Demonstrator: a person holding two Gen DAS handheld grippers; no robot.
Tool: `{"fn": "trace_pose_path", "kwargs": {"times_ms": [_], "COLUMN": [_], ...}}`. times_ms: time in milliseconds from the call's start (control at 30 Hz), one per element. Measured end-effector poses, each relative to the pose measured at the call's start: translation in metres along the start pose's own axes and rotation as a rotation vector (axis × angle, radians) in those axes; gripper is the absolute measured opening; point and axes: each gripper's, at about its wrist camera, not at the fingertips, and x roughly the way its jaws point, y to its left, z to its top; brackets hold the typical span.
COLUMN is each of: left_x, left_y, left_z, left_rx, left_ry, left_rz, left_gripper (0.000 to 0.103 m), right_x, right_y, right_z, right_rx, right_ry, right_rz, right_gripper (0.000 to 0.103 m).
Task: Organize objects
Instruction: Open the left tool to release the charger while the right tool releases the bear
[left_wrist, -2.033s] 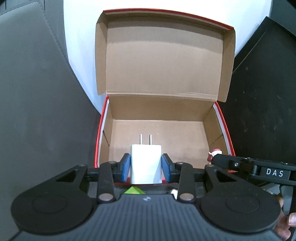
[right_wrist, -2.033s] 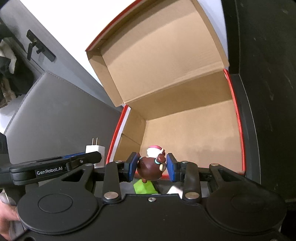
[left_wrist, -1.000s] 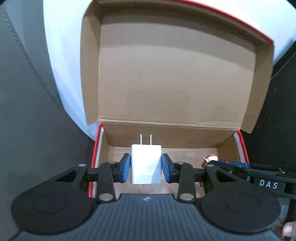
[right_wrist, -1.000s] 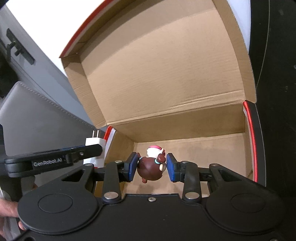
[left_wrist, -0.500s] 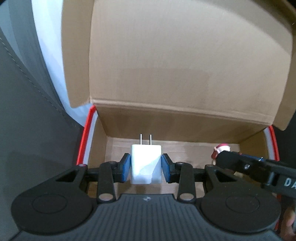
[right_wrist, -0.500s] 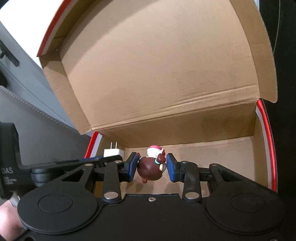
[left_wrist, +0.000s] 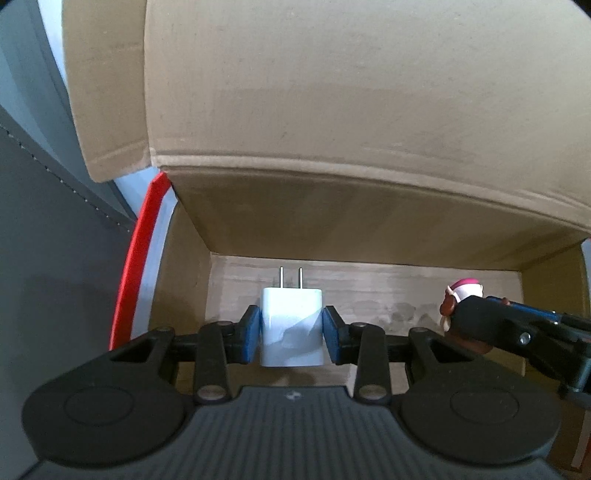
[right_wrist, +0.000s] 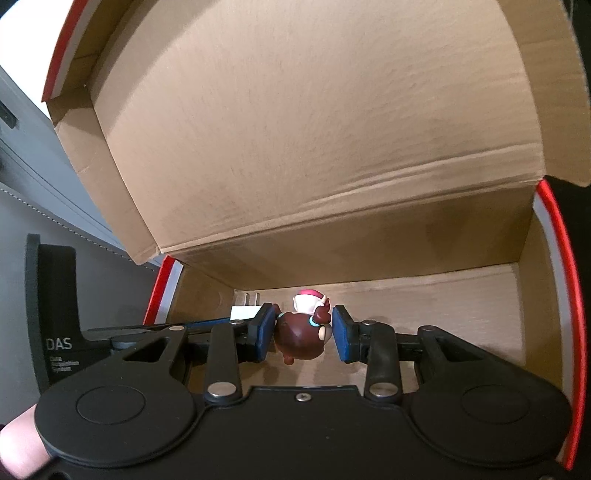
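Observation:
My left gripper (left_wrist: 291, 334) is shut on a white plug charger (left_wrist: 291, 328), prongs pointing forward, inside the open cardboard box (left_wrist: 369, 221) near its left side. My right gripper (right_wrist: 303, 334) is shut on a small brown figurine with a pink-and-white cap (right_wrist: 301, 328), also inside the box (right_wrist: 406, 295), to the right of the left gripper. The figurine (left_wrist: 463, 291) and the right gripper show at the right of the left wrist view. The charger (right_wrist: 242, 312) peeks out behind the left gripper in the right wrist view.
The box has red-edged side walls (left_wrist: 136, 258) and its lid (right_wrist: 314, 129) stands up behind. A grey cushioned surface (left_wrist: 55, 277) lies to the left. A dark surface (right_wrist: 580, 92) is to the right of the box.
Both grippers have moved forward and down into the box with their objects still held. The box floor and back wall now fill both views.

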Motion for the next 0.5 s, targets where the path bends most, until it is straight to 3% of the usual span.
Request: {"fn": "trace_pose_path", "kwargs": {"times_ms": [133,300,500], "left_x": [0.004,-0.005,-0.031], "left_y": [0.003,0.000,-0.006], "left_z": [0.000,0.002,0.006], "left_rx": [-0.013,0.006,-0.013], "left_ry": [0.035,0.019,-0.007], "left_rz": [0.007,0.009,0.007], "left_gripper": [0.036,0.040,0.053], "right_x": [0.010,0.017,0.023], "right_y": [-0.001,-0.005,-0.007], "right_z": [0.001,-0.001,-0.002], "right_rx": [0.009,0.017,0.031], "right_ry": [0.012,0.019,0.026], "right_rz": [-0.014,-0.026,-0.026], "right_gripper": [0.034,0.034,0.034]}}
